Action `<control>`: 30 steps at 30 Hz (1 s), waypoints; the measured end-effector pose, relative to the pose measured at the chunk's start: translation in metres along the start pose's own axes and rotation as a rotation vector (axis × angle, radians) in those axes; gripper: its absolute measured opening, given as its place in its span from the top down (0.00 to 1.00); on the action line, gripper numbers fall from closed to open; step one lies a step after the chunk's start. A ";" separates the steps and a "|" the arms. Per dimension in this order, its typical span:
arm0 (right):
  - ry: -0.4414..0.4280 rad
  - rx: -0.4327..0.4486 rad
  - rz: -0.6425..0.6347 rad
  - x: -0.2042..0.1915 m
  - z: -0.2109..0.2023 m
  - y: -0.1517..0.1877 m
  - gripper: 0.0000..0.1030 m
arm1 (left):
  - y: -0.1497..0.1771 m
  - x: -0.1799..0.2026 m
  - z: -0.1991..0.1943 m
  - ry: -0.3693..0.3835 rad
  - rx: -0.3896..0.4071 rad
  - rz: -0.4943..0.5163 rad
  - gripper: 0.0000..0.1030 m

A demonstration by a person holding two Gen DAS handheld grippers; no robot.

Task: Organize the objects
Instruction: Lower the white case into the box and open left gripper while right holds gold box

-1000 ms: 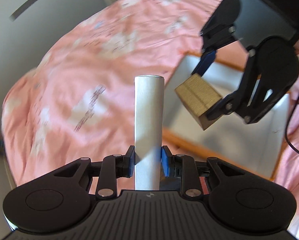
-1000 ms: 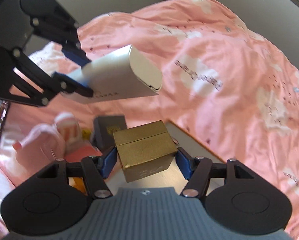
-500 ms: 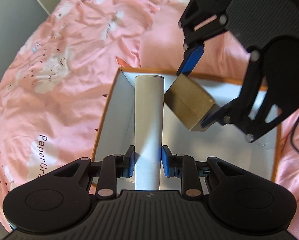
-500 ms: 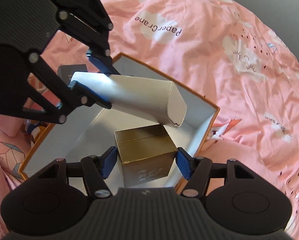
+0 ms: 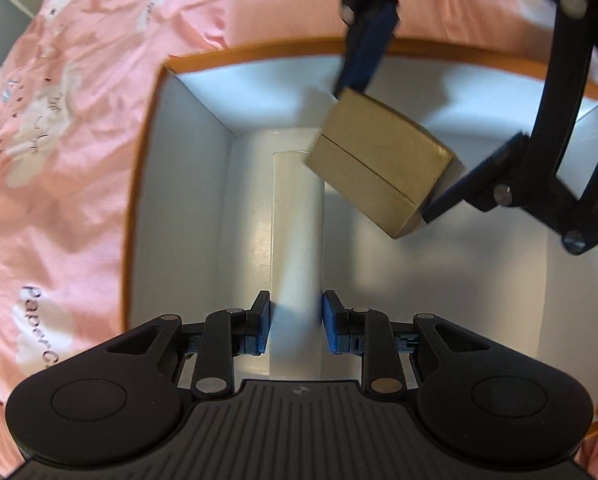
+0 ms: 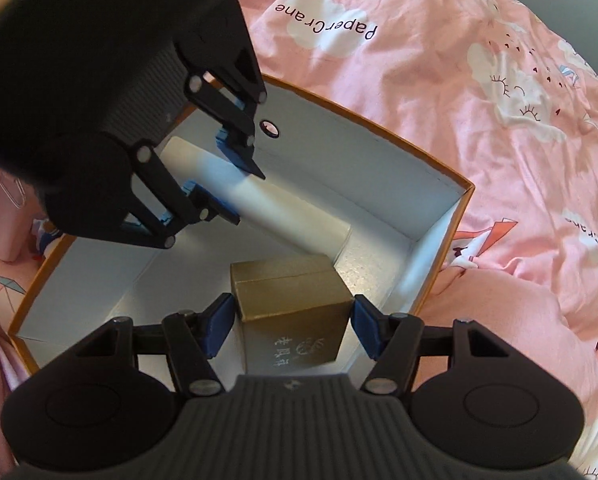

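Observation:
An open storage box [image 5: 259, 46] with an orange rim and white inside lies on the bed. My left gripper [image 5: 296, 312] is shut on a long white carton [image 5: 297, 240], which points down into the box's far corner. My right gripper [image 5: 387, 152] is shut on a gold box [image 5: 379, 176] that hangs tilted just right of the carton. In the right wrist view the gold box [image 6: 291, 292] sits between the right gripper's [image 6: 289, 320] blue pads, low inside the storage box [image 6: 379, 124]. Beyond it, the left gripper [image 6: 247, 198] holds the white carton [image 6: 291, 216] slanting towards the corner.
A pink duvet [image 6: 459, 80] with cloud prints and lettering surrounds the storage box, also on the left in the left wrist view [image 5: 59, 160]. A small round hole [image 6: 269, 128] marks the far wall. Pink items [image 6: 3, 216] lie outside the box's left end.
Both grippers have come down into the storage box with their loads. The box walls now fill both views, and the white carton's far end has neared the corner. Neither grip has changed.

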State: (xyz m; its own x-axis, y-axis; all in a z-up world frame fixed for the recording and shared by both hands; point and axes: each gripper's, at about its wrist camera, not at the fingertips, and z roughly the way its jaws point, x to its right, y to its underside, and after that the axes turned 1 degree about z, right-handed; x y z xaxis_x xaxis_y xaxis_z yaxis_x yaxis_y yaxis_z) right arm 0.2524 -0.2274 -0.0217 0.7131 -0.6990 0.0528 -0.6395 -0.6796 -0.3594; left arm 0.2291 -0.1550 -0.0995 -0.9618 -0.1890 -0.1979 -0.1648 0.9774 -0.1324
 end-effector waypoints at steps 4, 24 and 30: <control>0.009 -0.016 -0.010 0.002 0.008 -0.001 0.37 | 0.003 -0.004 0.017 0.009 0.003 -0.002 0.70; 0.057 -0.049 -0.110 -0.013 0.003 0.010 0.37 | 0.026 -0.033 0.012 -0.164 0.041 -0.101 0.64; 0.065 -0.034 -0.192 -0.022 -0.001 0.016 0.37 | 0.026 -0.031 0.009 -0.149 0.062 -0.135 0.64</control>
State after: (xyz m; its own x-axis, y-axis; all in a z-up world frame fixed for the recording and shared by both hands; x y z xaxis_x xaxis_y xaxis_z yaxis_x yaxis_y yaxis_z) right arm 0.2269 -0.2230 -0.0280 0.8035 -0.5680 0.1781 -0.5036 -0.8082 -0.3052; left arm 0.2561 -0.1244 -0.1060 -0.8882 -0.3346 -0.3148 -0.2722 0.9353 -0.2260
